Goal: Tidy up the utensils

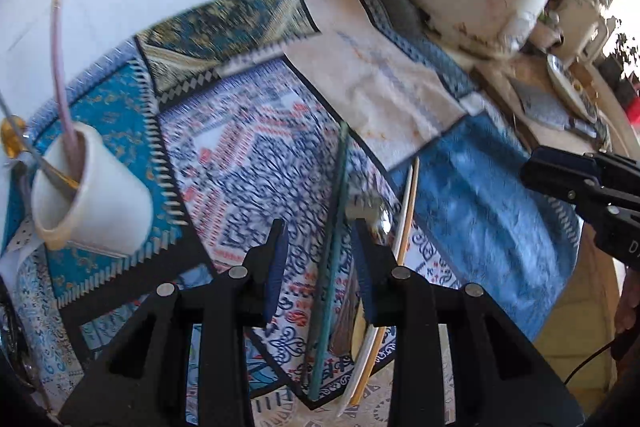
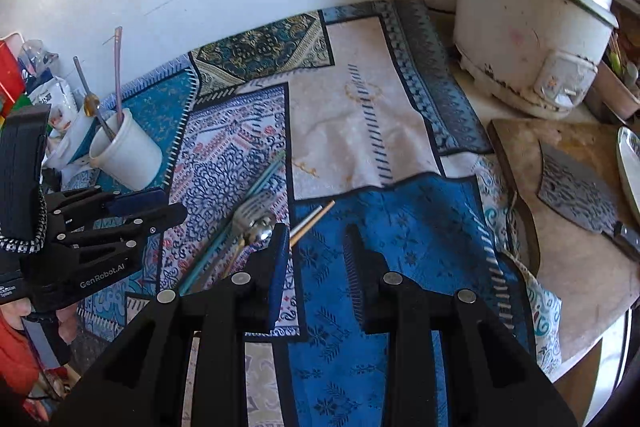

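Left wrist view: ribbed-padded left gripper (image 1: 320, 247) gapes, straddling a slim teal chopstick (image 1: 332, 247) on patterned woven cloth (image 1: 240, 167); right gripper (image 2: 316, 251) released, empty.

Right gripper (image 2: 316, 239) with fingers apart over the patterned cloth (image 2: 360, 131) on the counter (image 2: 580, 267) — nothing between them. Fork (image 2: 250, 209), spoon (image 2: 260, 229) and chopsticks (image 2: 310, 221) lie just left of it; white cup (image 2: 128, 157) — holding utensils — stands beyond the left gripper (image 2: 160, 207). Rice cooker (image 2: 532, 39) and cleaver (image 2: 576, 187) at right.
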`<state>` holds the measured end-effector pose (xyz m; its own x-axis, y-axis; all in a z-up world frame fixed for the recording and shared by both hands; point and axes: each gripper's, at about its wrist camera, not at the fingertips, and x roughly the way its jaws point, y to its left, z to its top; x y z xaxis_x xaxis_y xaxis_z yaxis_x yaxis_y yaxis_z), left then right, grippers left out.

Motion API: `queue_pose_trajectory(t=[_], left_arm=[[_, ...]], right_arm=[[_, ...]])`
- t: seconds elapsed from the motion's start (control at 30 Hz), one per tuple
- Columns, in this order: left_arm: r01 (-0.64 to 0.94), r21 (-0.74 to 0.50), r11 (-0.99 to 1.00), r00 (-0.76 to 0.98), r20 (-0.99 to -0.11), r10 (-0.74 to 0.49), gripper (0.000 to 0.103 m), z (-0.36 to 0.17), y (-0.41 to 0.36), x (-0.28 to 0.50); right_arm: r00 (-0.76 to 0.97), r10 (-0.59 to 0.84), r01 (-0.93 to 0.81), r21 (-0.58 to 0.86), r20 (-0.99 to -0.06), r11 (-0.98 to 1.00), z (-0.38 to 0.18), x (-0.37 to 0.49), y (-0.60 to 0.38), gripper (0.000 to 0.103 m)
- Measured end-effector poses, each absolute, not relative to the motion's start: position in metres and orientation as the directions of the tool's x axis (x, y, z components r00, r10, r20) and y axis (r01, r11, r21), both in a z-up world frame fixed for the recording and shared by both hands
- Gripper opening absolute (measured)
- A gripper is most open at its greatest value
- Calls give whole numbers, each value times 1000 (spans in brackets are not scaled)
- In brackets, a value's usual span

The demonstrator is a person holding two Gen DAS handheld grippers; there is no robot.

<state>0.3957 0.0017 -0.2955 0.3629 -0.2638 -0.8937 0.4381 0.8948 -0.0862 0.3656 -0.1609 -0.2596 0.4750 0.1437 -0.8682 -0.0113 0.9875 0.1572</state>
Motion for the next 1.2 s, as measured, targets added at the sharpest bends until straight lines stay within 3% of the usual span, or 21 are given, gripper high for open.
queue_pose_trajectory(t=[0.17, 0.4, 1.2], left_arm=[[484, -76, 872, 317, -913, -256, 32, -317, -13, 389], [492, -121, 862, 249, -929, -273, 10, -337, -17, 396], [535, -206, 819, 115, -943, -312, 6, -348, -30, 417]], right_arm=[[439, 142, 26, 170, -887, 985, -278, 352, -171, 25], [388, 165, 45, 198, -907, 979, -298, 346, -173, 25], [298, 255, 52, 283, -920, 958, -330, 356, -146, 25]])
